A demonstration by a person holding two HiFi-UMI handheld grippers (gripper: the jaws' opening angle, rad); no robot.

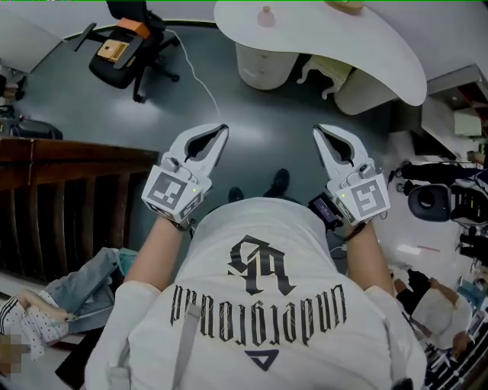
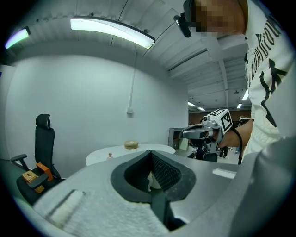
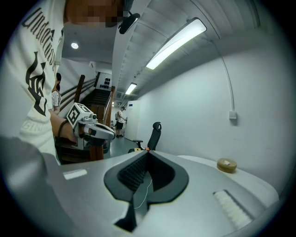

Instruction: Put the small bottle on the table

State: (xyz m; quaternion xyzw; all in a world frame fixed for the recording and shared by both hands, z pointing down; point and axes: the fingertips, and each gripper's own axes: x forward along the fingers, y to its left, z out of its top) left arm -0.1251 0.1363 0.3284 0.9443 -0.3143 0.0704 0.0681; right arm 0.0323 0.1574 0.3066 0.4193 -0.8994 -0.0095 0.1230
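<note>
Holding both hand-held grippers out ahead of my chest, above grey floor, well short of white tabletop (image 1: 381, 61). Left hand-held gripper (image 1: 222, 129) closed, jaw tips meeting, nothing between them. Right hand-held gripper (image 1: 318, 130) closed too, empty; only thin thread visible in its jaw cavity. Small bottle (image 1: 265, 15) stands upright on tabletop, well apart from both grippers. Tape roll (image 1: 343, 6) on same tabletop, apart from bottle. Black office chair (image 1: 128, 44) off to left of tabletop.
</note>
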